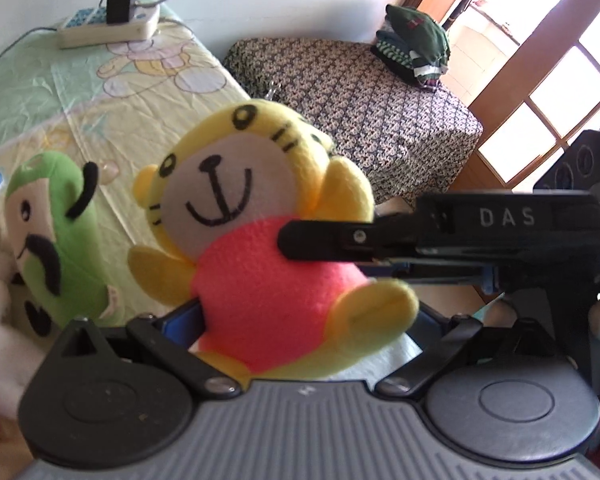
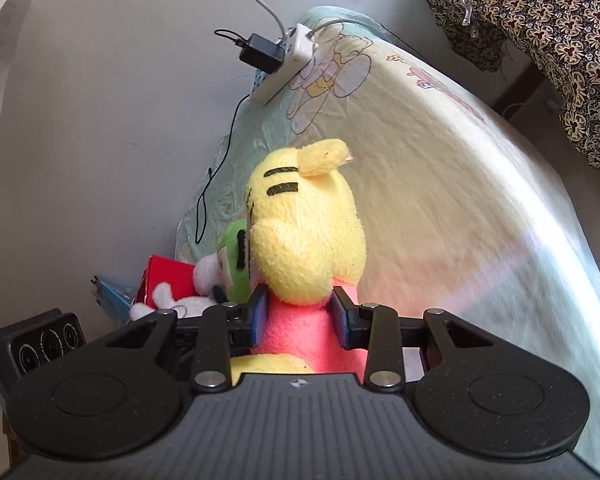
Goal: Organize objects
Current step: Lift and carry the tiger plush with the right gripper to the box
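A yellow tiger plush (image 1: 260,272) in a pink shirt hangs above the pastel bed sheet (image 1: 100,120), face toward the left wrist camera. My right gripper (image 2: 300,316) is shut on its pink torso, with the yellow head (image 2: 308,232) rising above the blue pads. In the left wrist view one black finger (image 1: 320,240) of the right gripper crosses the plush's chest from the right. My left gripper (image 1: 300,320) stands open and wide, and the plush's lower body sits between its fingers. Only its left blue pad (image 1: 178,320) shows.
A green plush (image 1: 56,216) and a white plush (image 2: 180,300) lie at the bed's edge by a red box (image 2: 164,276). A power strip (image 1: 108,28) with a black charger rests by the wall. A patterned cloth-covered table (image 1: 360,112) carries folded clothes (image 1: 416,44).
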The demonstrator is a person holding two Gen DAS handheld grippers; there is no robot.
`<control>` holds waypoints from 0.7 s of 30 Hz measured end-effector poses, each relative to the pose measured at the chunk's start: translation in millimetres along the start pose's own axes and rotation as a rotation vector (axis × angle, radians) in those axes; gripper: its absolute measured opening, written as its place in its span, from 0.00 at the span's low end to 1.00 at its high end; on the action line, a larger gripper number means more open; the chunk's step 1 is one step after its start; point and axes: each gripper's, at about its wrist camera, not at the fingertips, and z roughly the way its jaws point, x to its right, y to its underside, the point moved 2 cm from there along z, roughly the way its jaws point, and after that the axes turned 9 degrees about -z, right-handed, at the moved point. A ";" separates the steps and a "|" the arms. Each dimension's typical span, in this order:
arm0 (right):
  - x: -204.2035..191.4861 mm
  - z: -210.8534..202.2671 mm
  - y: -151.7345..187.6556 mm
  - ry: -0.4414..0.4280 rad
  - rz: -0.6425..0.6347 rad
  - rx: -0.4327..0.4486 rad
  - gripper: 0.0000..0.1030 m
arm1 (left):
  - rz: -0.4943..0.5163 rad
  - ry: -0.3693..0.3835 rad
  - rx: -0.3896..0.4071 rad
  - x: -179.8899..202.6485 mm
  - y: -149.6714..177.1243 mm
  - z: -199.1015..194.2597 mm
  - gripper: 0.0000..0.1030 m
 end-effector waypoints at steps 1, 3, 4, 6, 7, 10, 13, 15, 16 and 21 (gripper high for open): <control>-2.9 -1.8 4.0 -0.007 0.004 0.003 0.35 | 0.003 -0.001 0.012 0.0 1.7 -4.3 0.96; -11.1 -4.7 11.8 -0.015 -0.004 0.005 0.34 | 0.011 -0.004 0.034 -0.9 6.0 -13.9 0.96; -15.8 -5.8 15.2 -0.014 -0.013 0.009 0.34 | 0.012 -0.002 0.041 -2.6 7.2 -17.8 0.96; -26.4 -7.7 20.8 -0.011 -0.031 0.022 0.34 | 0.014 0.006 0.052 -5.1 10.9 -27.2 0.96; -32.0 -8.3 23.0 -0.011 -0.039 0.032 0.34 | 0.021 0.008 0.060 -6.6 12.9 -32.4 0.96; -48.4 -7.5 29.1 -0.022 -0.048 0.057 0.34 | 0.056 -0.003 0.086 -10.5 18.5 -49.0 0.96; -70.2 -2.0 36.3 -0.043 -0.069 0.071 0.34 | 0.082 -0.024 0.129 -18.5 23.4 -72.2 0.96; -86.9 3.5 41.1 -0.060 -0.086 0.080 0.34 | 0.077 -0.026 0.151 -27.9 25.1 -89.6 0.96; -94.8 5.6 44.1 -0.068 -0.093 0.085 0.34 | 0.073 -0.025 0.163 -33.8 25.5 -98.9 0.96; -138.3 24.8 52.3 -0.127 -0.129 0.110 0.34 | 0.056 -0.038 0.247 -63.8 28.7 -147.5 0.96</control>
